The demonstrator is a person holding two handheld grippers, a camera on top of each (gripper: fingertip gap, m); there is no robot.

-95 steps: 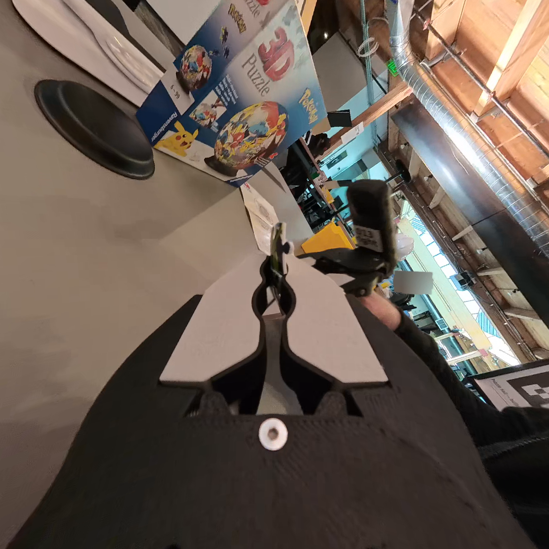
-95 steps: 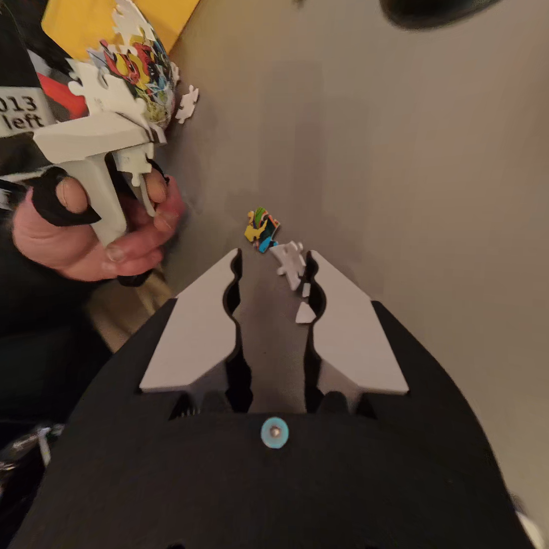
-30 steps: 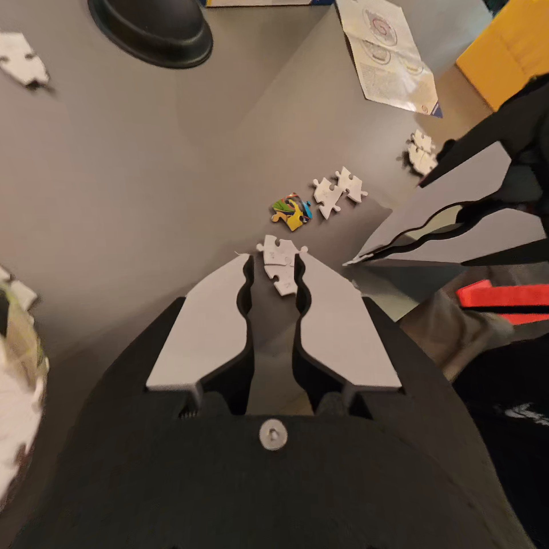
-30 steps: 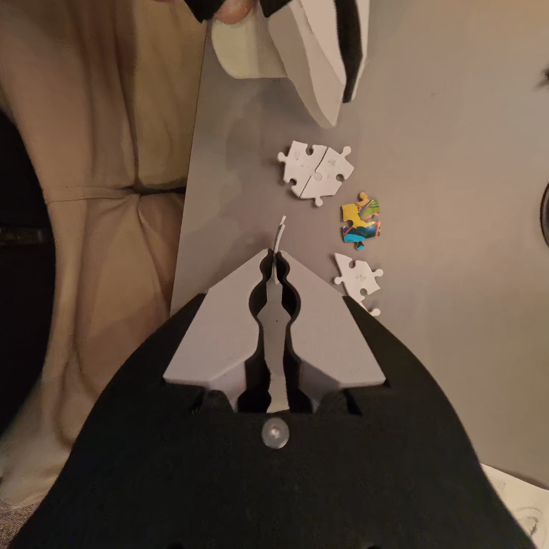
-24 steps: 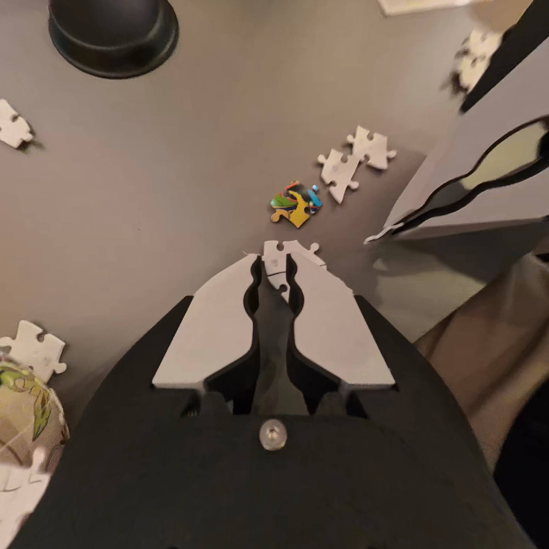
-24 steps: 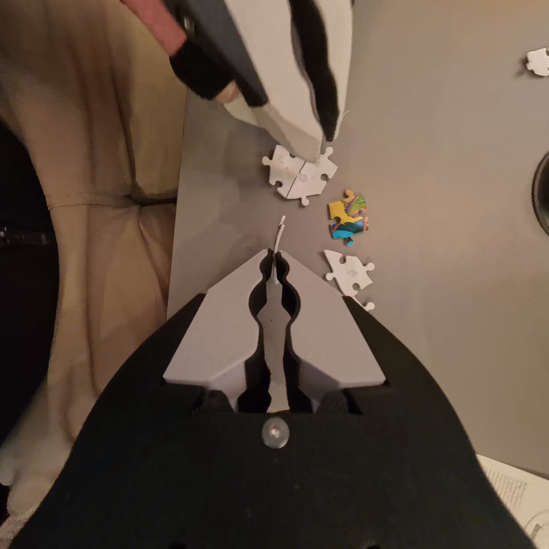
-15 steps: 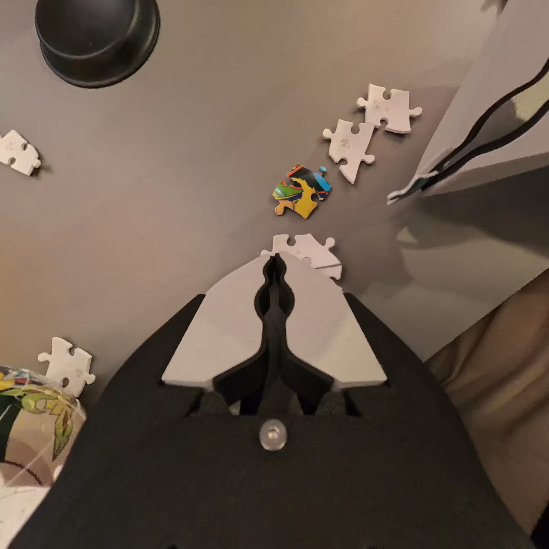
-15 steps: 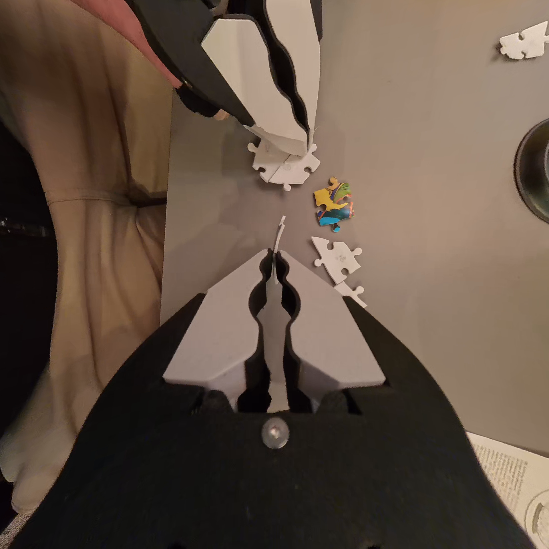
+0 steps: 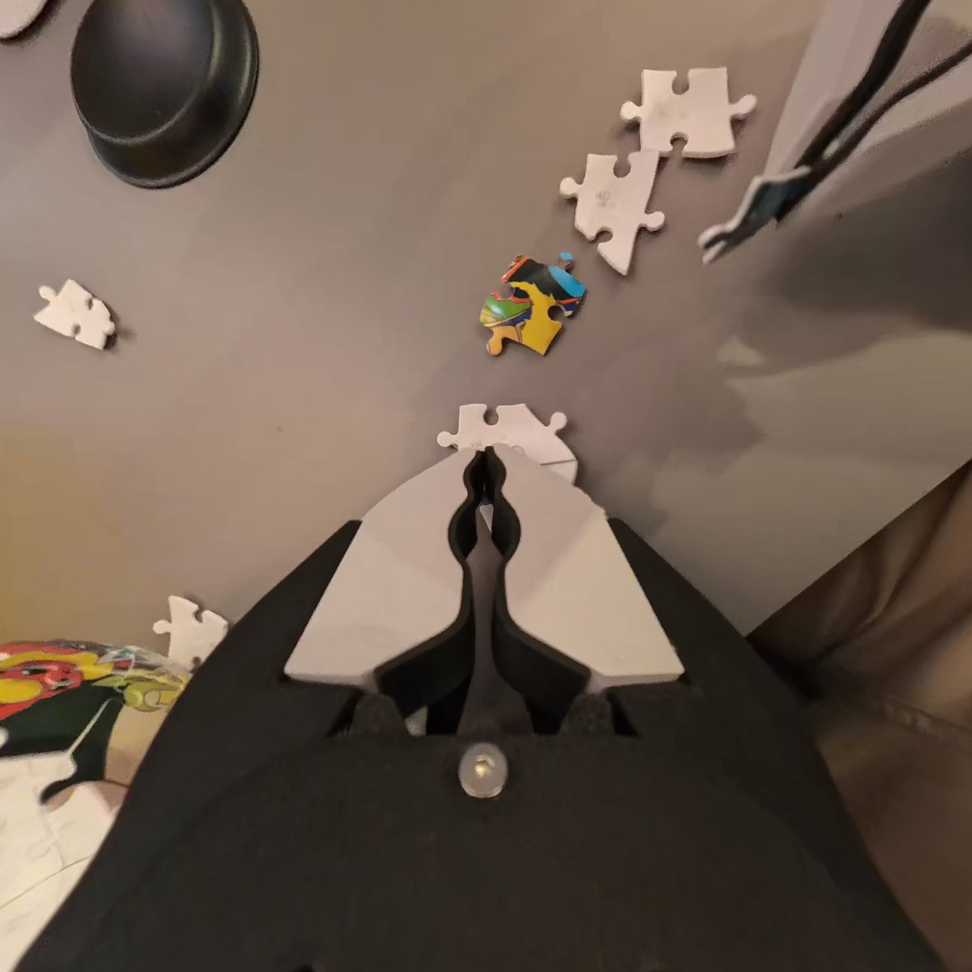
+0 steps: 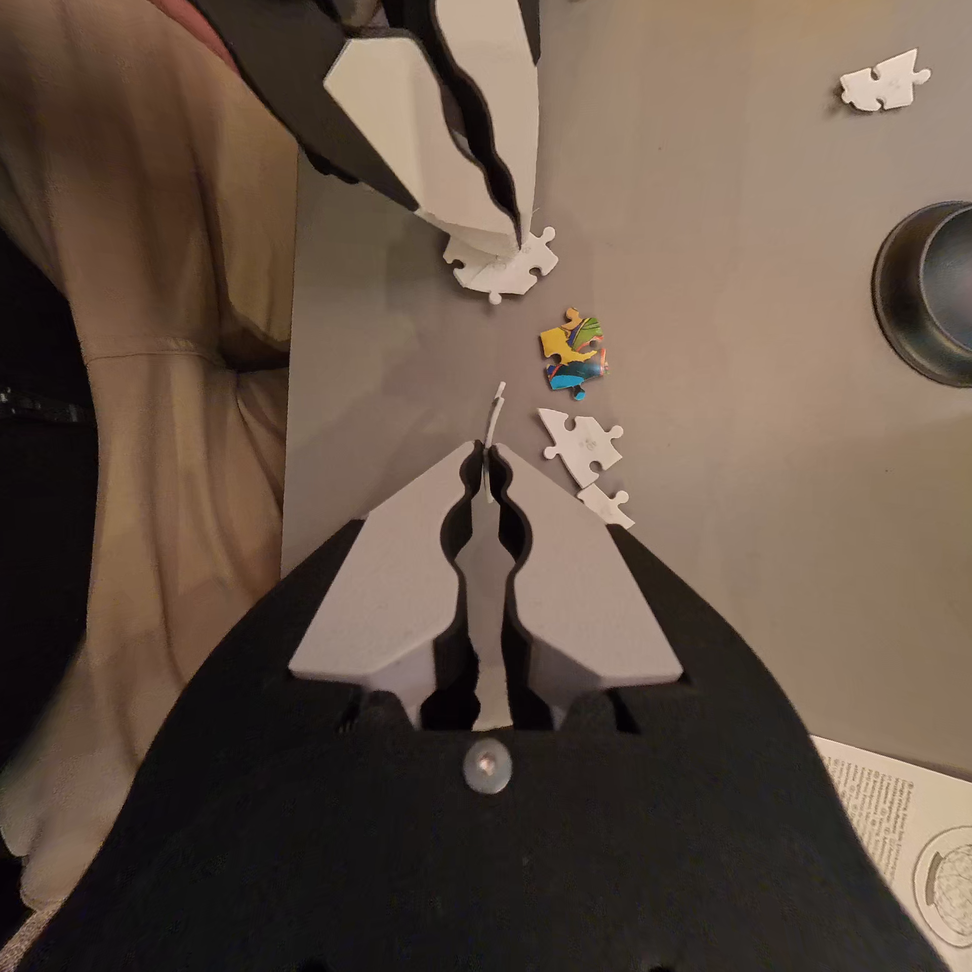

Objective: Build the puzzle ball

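Note:
My left gripper (image 9: 484,453) is shut, its tips pinching the near edge of a white joined pair of puzzle pieces (image 9: 507,427) on the grey table (image 9: 294,326). In the right wrist view the left gripper (image 10: 518,239) comes down on that pair (image 10: 518,269). My right gripper (image 10: 486,447) is shut on a single puzzle piece (image 10: 495,415), seen edge-on above the table. It shows in the left wrist view (image 9: 736,226) at the upper right. A colourful piece (image 9: 534,305) lies face up between the grippers. The partly built ball (image 9: 52,699) sits at the lower left.
Loose white pieces lie face down (image 9: 613,205) (image 9: 684,113) (image 9: 76,315) (image 9: 189,628). A black round stand (image 9: 163,89) is at the far left. A printed leaflet (image 10: 904,841) lies near the right gripper. The table edge and a person's beige trousers (image 10: 158,315) are close by. The left gripper's tips are roughly 10 centimetres from the right gripper's.
My left gripper left the ball, came down over the white pair and closed on its edge. My right gripper closed on a piece and has held it still since.

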